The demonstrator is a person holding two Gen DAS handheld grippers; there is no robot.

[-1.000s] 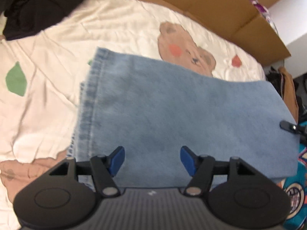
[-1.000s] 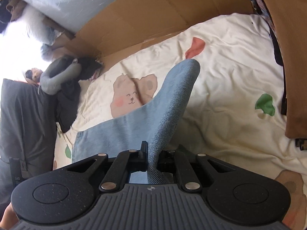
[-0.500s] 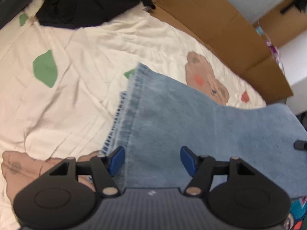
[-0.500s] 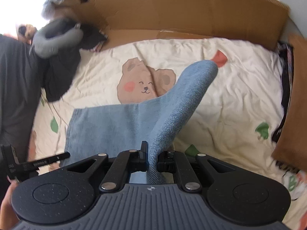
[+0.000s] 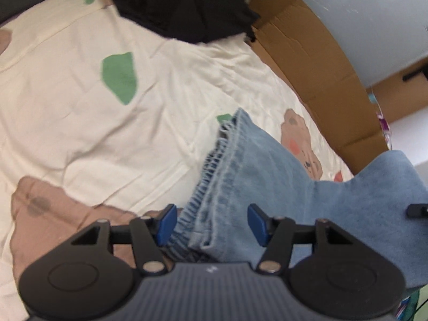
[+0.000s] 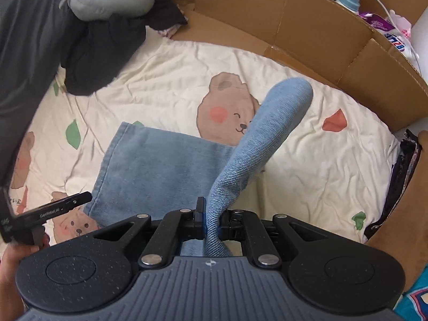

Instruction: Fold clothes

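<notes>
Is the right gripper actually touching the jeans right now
Touching. The right wrist view shows the right gripper shut on a raised fold of the jeans, denim pinched tight between both fingers.

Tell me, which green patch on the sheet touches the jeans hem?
The small green patch at the top corner of the jeans hem; the larger green patch lies apart, nearer the black garment.

The right gripper [image 6: 212, 220] pinches a raised fold of the blue jeans [image 6: 160, 160], which otherwise lie flat on the bear-print sheet [image 6: 307, 160].
</notes>
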